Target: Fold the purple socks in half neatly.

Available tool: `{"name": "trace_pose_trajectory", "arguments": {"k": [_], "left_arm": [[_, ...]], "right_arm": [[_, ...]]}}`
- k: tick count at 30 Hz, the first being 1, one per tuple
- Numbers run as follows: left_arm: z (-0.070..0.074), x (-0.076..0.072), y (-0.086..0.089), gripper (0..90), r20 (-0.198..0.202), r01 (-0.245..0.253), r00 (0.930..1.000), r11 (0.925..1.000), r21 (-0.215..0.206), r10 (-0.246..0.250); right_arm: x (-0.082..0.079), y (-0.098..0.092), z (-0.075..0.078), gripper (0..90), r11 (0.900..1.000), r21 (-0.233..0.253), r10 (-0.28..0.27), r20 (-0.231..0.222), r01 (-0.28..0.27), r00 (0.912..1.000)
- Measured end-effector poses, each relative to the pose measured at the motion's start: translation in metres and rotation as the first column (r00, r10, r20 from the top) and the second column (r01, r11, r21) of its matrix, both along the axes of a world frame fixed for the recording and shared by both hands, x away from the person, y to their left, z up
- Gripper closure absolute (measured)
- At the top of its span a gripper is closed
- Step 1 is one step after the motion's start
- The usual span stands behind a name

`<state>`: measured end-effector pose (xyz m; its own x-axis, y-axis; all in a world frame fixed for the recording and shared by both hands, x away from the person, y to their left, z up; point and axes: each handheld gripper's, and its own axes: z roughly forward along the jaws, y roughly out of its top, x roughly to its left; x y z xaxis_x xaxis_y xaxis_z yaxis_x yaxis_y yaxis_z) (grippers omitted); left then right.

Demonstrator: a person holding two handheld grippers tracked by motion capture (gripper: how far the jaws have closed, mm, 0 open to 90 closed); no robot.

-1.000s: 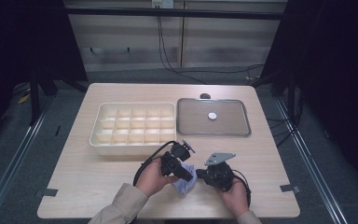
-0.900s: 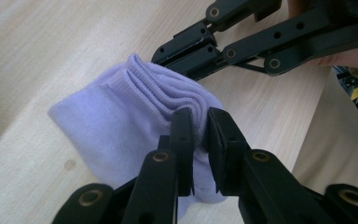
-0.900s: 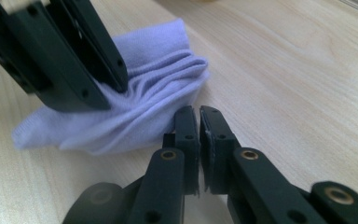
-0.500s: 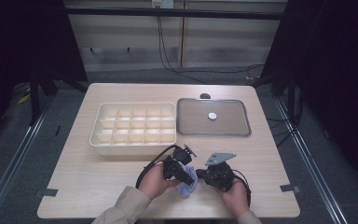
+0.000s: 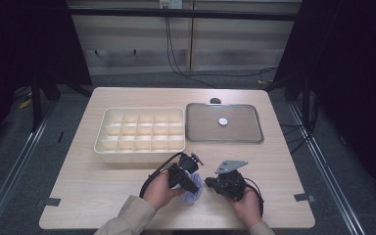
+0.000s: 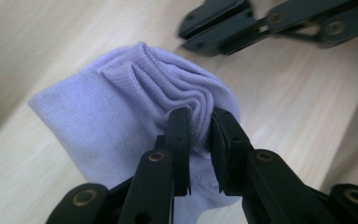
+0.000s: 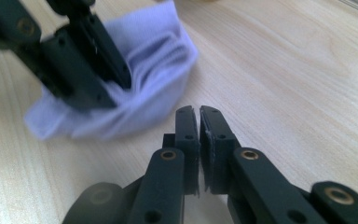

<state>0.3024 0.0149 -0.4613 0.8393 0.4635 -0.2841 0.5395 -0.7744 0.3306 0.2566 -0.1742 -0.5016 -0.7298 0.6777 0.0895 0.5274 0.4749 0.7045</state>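
sock [image 6: 121,121] being pinched at its bunched folds by left gripper [image 6: 199,135] fingers, kept gathered on table [image 5: 103,191] near front edge | right gripper [image 7: 199,122] fingers being pressed together, empty, just beside sock

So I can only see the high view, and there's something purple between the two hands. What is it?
Observer: It's a lilac sock, bunched into folds. The left gripper view shows the ribbed knit up close.
Operator: Is the left gripper holding it?
Observer: Yes. The left gripper has its jaws pinched on a gathered fold of the cloth.
Operator: And the other gripper, is it grabbing too?
Observer: No. In its own view the right gripper has its jaws closed together on nothing, just short of the sock, above bare table.
Operator: Is the sock lifted up?
Observer: It looks to rest on the wood, with its far edge flat on the table.
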Motion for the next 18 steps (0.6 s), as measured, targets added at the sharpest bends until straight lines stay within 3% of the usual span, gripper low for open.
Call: {"name": "trace_pose_trajectory", "arguments": {"k": [5,18], "left_arm": [[0.003,0.002,0.009,78.0,-0.007,-0.015,0.9999,0.9999,-0.002,0.015],[0.012,0.003,0.010,71.3,-0.007,-0.024,0.9997,0.9992,-0.031,0.024]], "right_arm": [[0.000,0.000,0.000,85.9,1.000,0.000,0.000,0.000,0.000,1.0000],[0.000,0.000,0.000,85.8,1.000,0.002,-0.001,-0.001,0.001,1.0000]]}}
